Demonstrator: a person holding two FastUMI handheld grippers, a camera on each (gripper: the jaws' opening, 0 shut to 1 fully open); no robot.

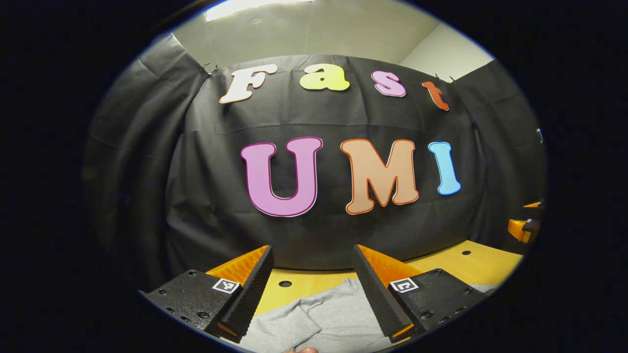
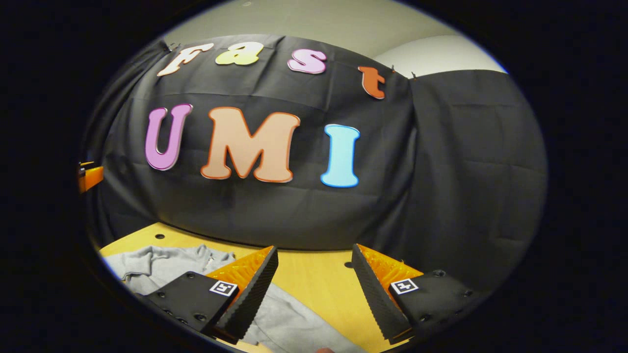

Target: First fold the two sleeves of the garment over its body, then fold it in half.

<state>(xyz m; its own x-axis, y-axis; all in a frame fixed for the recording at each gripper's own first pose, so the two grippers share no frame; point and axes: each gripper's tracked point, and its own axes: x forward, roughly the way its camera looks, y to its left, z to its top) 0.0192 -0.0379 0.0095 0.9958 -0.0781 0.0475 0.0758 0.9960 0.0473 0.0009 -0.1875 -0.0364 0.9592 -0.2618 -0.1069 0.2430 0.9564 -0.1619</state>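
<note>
The grey fabric garment (image 1: pixel 328 314) lies on the yellow wooden desk (image 2: pixel 314 284), cloth wall behind at twelve o'clock.

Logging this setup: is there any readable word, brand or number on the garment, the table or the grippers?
On the garment: none.
On the table: none.
On the left gripper and the right gripper: square black-and-white marker tags, patterns only, no words or numbers.
</note>
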